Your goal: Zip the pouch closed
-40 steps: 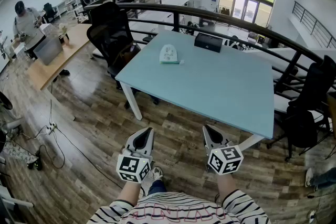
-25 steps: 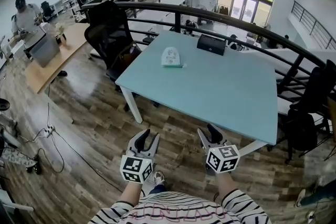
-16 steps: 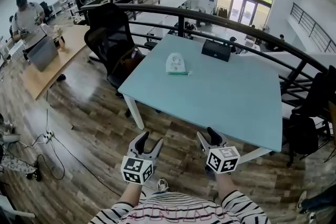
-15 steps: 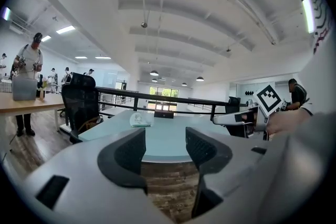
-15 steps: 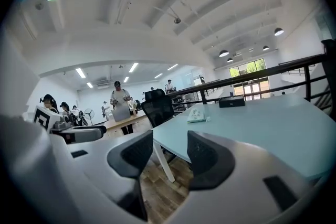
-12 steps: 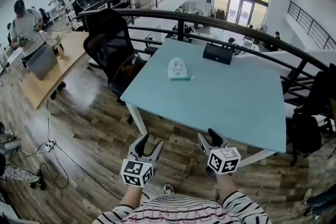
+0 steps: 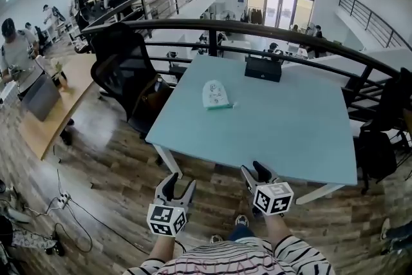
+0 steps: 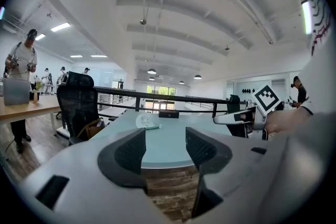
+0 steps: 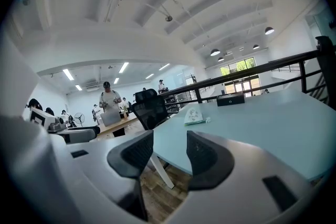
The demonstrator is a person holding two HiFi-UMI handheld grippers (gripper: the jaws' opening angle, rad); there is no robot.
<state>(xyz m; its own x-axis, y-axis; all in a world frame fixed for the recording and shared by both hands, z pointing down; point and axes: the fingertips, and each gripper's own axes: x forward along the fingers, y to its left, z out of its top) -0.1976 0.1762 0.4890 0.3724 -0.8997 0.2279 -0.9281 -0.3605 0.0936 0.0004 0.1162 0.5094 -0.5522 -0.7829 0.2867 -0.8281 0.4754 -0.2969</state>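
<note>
A small pale green-and-white pouch (image 7: 215, 94) lies flat on the far left part of the light blue table (image 7: 277, 119). It also shows small in the left gripper view (image 8: 146, 121) and in the right gripper view (image 9: 195, 115). My left gripper (image 7: 179, 182) (image 8: 165, 134) and right gripper (image 7: 254, 169) (image 9: 169, 136) hover over the wooden floor short of the table's near edge, well away from the pouch. Both point toward the table. Their jaws have just been opening and stand open with nothing between them.
A black box (image 7: 262, 68) sits at the table's far edge by a dark curved railing (image 7: 257, 29). A black office chair (image 7: 122, 61) stands left of the table, another chair (image 7: 386, 113) to the right. People work at desks (image 7: 45, 100) far left.
Both grippers' jaws have gone from shut to open. The grippers and the view have come nearer to the table's near edge. The pouch has not moved on the table.
</note>
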